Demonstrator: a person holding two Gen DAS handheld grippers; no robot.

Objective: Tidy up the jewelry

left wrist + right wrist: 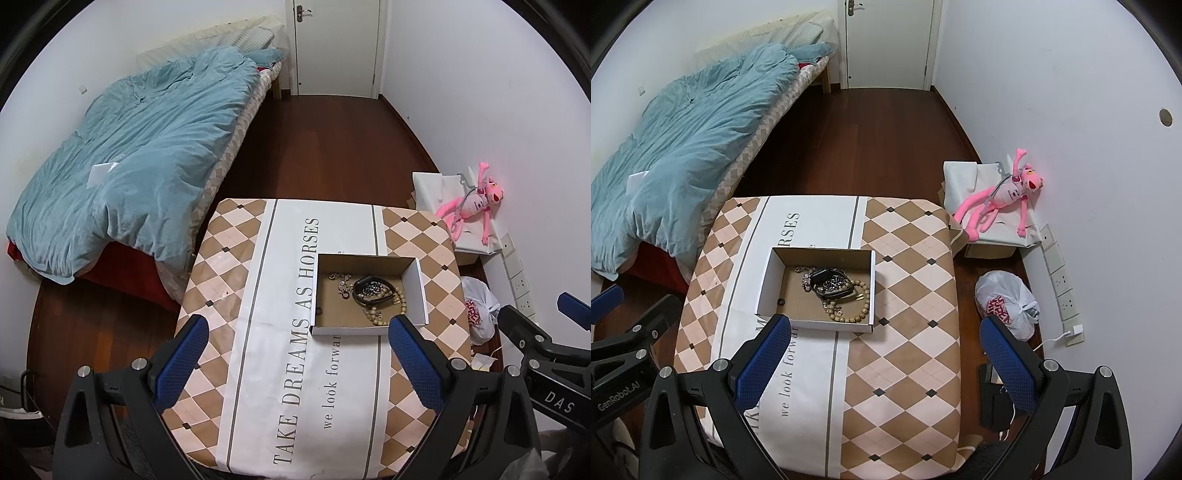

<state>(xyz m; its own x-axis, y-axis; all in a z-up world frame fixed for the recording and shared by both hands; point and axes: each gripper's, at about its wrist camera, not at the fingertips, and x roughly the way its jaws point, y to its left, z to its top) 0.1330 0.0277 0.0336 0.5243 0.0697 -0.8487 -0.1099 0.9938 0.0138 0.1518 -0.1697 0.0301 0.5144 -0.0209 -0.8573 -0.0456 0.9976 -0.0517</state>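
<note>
Bedroom floorboards of dark red-brown wood run back to a white door (336, 48), and a bed with a rumpled teal duvet (136, 147) fills the side to my left. Directly below both cameras I have a table covered by a diamond-patterned cloth (905, 332) in tan and pale pink, with a white centre stripe printed "TAKE DREAMS AS HORSES".

On that stripe sits an open cardboard box (419, 291), white outside and brown inside. All the jewelry I can see is in it, bunched toward its far right part: a wooden bead bracelet (862, 306), a dark oval band (371, 290) with metal links piled inside it, and a silvery chain (341, 282) lying just beside the band. A small dark ring (781, 302) lies apart from the heap, near the box's left wall.

My left gripper (295, 365) hangs above the near edge of the table with its blue-padded fingers spread wide and nothing between them. My right gripper (886, 365) is likewise released and empty, its left finger overlapping the box's near corner in the right wrist view.

Off to the right, a pink plush panther (1001, 199) lies on a white-draped box against the wall, and a knotted white plastic bag (1006, 302) sits on the floor near a row of wall sockets (1060, 280).
</note>
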